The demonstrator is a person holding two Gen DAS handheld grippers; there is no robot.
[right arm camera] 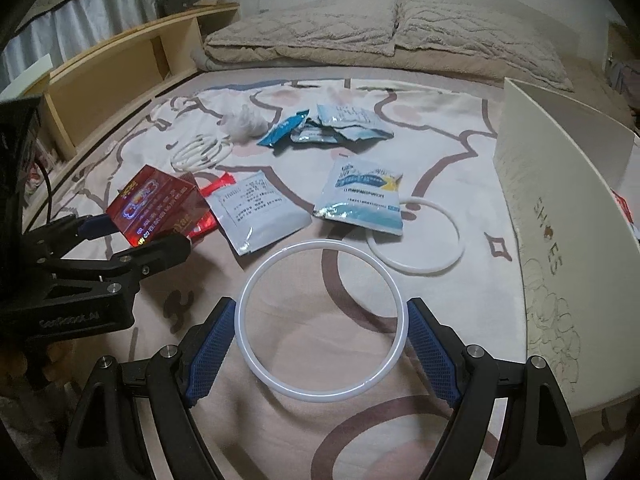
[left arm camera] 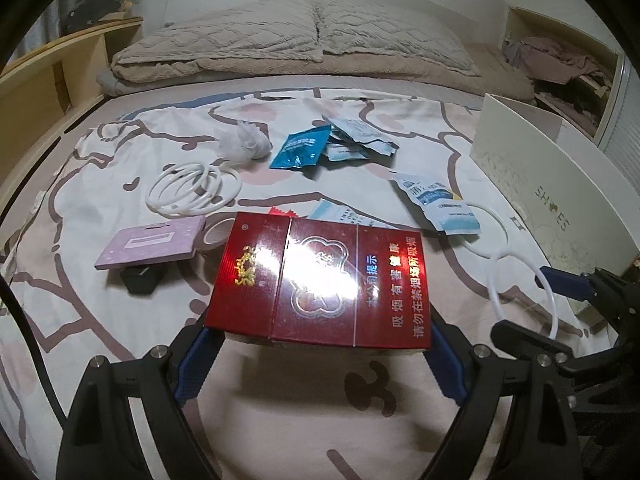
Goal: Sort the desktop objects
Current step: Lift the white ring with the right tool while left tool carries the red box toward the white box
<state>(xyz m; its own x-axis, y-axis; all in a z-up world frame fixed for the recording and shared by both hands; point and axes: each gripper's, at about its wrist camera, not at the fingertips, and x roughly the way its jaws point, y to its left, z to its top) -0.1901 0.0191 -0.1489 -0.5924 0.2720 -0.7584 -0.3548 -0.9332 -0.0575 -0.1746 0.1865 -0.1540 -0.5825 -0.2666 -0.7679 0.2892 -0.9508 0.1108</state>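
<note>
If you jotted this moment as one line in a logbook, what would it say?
left gripper: shut on red carton | right gripper: shut on white ring | both lifted off blanket | shoe box at right

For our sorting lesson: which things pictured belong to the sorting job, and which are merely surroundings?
Belonging:
- glossy red cigarette carton, gripped by left gripper
- thin white plastic ring, gripped by right gripper
- blue-white foil sachets
- pile of white rings
- cream cardboard shoebox

Surroundings:
- beige quilted pillows
- wooden shelf unit
</note>
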